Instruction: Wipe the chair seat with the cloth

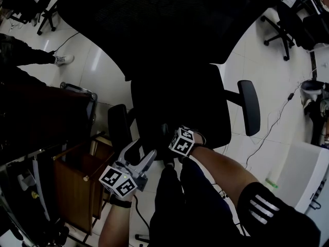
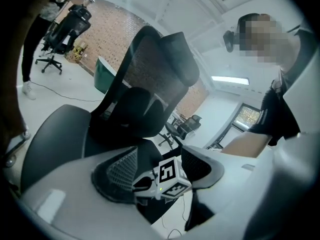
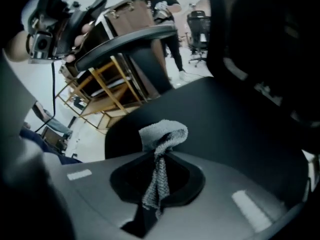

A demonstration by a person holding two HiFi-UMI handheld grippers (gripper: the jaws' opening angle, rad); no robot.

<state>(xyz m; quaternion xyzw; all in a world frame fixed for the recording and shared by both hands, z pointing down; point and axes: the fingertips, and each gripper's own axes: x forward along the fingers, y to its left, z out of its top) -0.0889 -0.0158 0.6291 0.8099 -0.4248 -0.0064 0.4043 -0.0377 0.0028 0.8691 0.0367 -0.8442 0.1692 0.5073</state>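
Cloth look: the cloth (image 3: 162, 134) is pale grey and nubbly, squeezed into a narrow twisted strip that opens into a folded puff at the top.
Cloth and my fingers: the strip runs down the middle of my right gripper (image 3: 159, 156), between the two dark pads (image 3: 186, 180). The puff stands just past the tips.
Right fingers: pressed together, pinching the cloth at its narrow part.
Left fingers: my left gripper (image 1: 140, 157) has its jaws spread wide with nothing between them. In its own view the marker cube (image 2: 170, 178) of my other gripper shows through the gap.
Where the cloth is: at the front of the black chair seat (image 3: 240, 129), the puff against the dark surface. I cannot tell if it touches.
Seat from above: the chair seat lies between its two armrests (image 1: 250, 107), both my grippers side by side at its near edge.
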